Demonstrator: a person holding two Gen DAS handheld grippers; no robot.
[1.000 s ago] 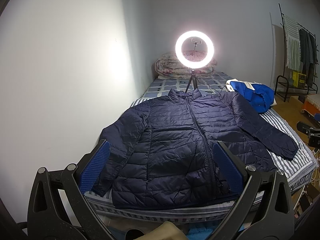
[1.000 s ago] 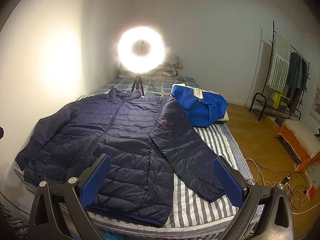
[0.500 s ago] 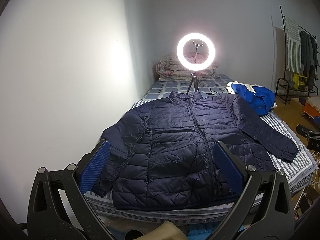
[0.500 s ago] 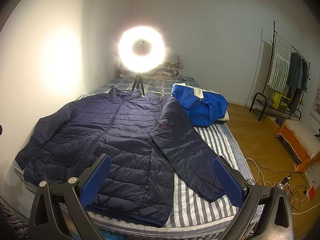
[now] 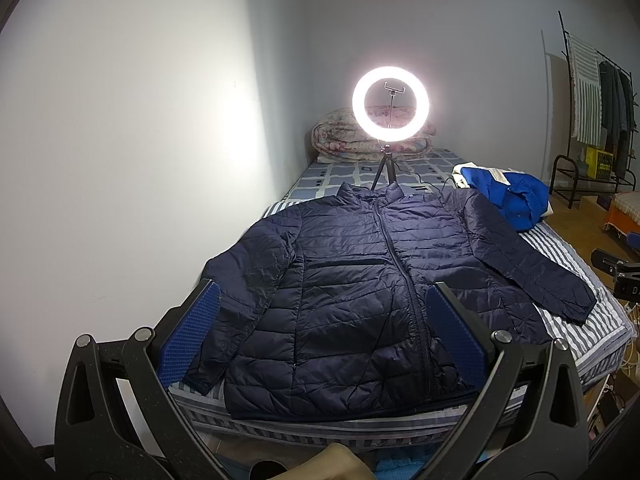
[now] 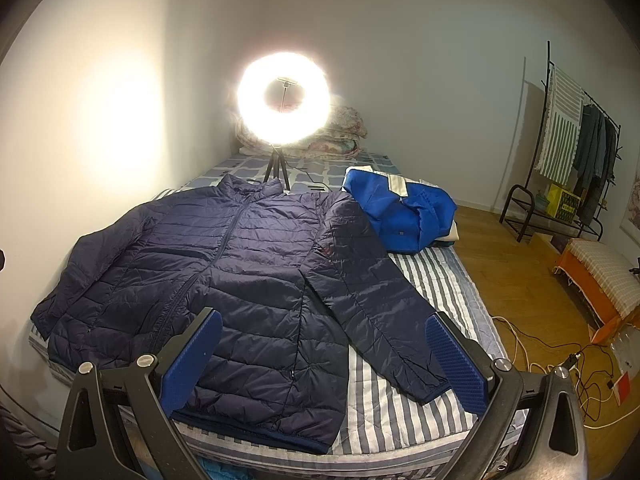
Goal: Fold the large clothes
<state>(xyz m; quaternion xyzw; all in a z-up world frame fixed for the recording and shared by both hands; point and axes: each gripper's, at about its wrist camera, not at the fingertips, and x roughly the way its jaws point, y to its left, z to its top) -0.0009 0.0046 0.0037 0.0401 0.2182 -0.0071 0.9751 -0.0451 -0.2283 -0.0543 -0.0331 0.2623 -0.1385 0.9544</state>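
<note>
A navy quilted puffer jacket [image 5: 360, 292] [image 6: 240, 276] lies flat and zipped on the striped bed [image 5: 560, 256] [image 6: 436, 280], collar toward the far end, both sleeves spread out to the sides. My left gripper [image 5: 320, 340] hovers open before the jacket's hem, nothing between its blue pads. My right gripper [image 6: 320, 360] is open too, held above the jacket's lower right part and the right sleeve cuff [image 6: 424, 380]. Neither gripper touches the cloth.
A lit ring light on a tripod [image 5: 390, 104] [image 6: 283, 100] stands on the bed behind the collar. A bright blue jacket [image 5: 508, 196] [image 6: 400, 212] lies at the far right. Rolled bedding [image 5: 340, 136] sits by the wall. A clothes rack [image 6: 568, 140], an orange stool [image 6: 596, 276] and floor cables [image 6: 560, 360] are on the right.
The left gripper's view has tipped slightly, so the jacket and ring light sit a little lower in frame. The right gripper's view is almost unchanged. Both grippers stay open.
</note>
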